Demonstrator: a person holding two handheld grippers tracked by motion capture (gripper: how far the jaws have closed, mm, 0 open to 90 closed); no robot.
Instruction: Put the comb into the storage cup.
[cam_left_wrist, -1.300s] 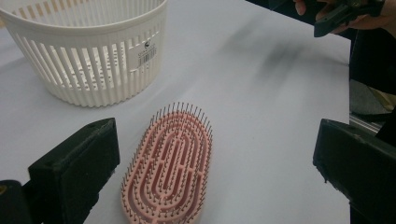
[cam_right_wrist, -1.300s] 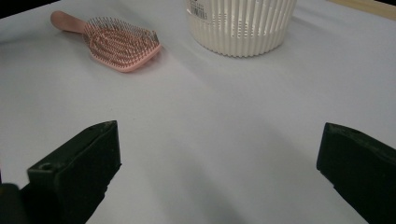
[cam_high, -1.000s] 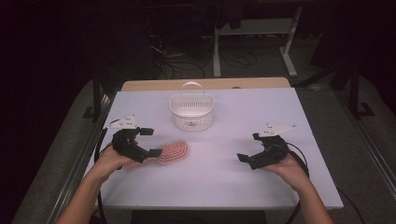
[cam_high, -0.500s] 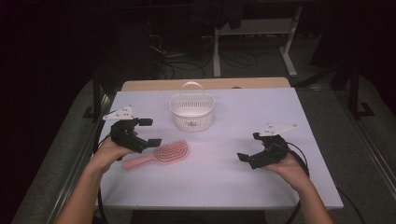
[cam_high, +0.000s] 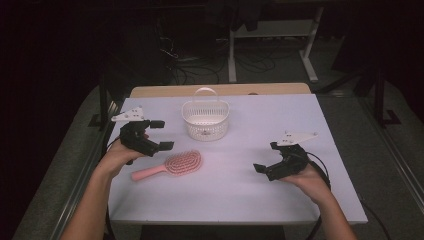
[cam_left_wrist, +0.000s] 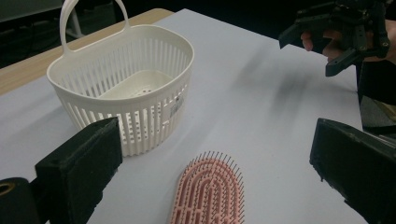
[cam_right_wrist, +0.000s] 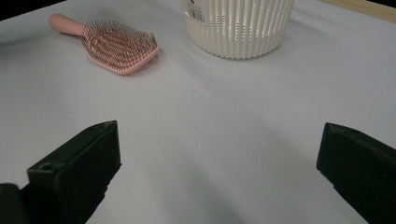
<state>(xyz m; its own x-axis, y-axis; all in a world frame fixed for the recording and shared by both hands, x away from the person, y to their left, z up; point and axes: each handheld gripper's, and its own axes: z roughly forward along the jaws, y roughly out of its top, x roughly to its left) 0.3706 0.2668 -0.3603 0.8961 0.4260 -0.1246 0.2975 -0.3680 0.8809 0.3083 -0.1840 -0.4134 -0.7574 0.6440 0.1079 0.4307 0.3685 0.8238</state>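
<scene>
A pink brush is seen lying flat on the white table, bristles up, near the left side. Its handle is pointed toward the left edge of the table, and its head is pointed toward the middle. The left gripper is held just above and beside the brush, on its left, and is not touching it. Its jaws are spread wide apart, and nothing is held between them. In the left gripper view, the head of the brush is seen low between the two black jaws. A white basket with a handle is set on the table just behind the brush, near the far edge, and nothing can be seen inside it. The right gripper is held over the right side of the table, well apart from the brush and the basket. Its jaws are also spread wide, and nothing is held in them. In the right gripper view, bare table is seen between the jaws, with the brush and the basket farther off.
</scene>
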